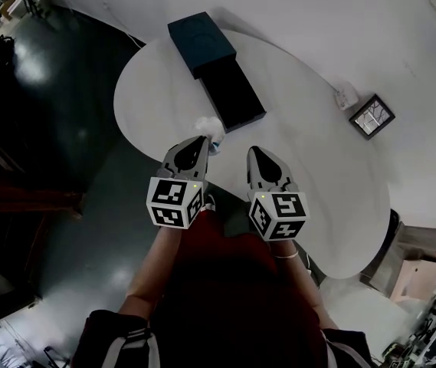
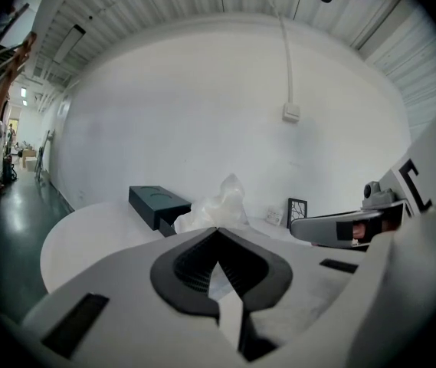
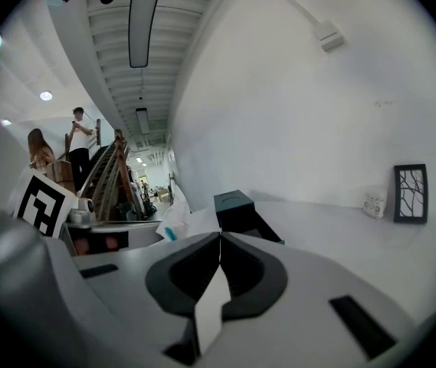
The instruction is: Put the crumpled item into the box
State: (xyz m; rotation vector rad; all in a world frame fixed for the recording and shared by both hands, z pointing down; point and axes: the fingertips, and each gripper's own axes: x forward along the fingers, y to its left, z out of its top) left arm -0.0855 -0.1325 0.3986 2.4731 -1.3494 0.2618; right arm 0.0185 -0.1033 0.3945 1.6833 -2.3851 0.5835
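Note:
A crumpled white plastic item (image 1: 208, 127) lies at the near left of the round white table (image 1: 317, 198), just short of the dark box. That box has its tray (image 1: 233, 94) slid out toward me and its sleeve (image 1: 201, 43) behind. My left gripper (image 1: 200, 140) is shut, and the crumpled item (image 2: 219, 202) rises from its tips with film showing between the pads. My right gripper (image 1: 254, 153) hovers beside it, shut on nothing. In the right gripper view the box (image 3: 237, 205) lies ahead of that gripper (image 3: 220, 234), and the crumpled item (image 3: 173, 225) is to its left.
A small framed picture (image 1: 372, 116) and a small white container (image 1: 345, 96) sit at the table's far right by the wall. Dark floor lies left of the table. People (image 3: 80, 140) stand far off by a staircase.

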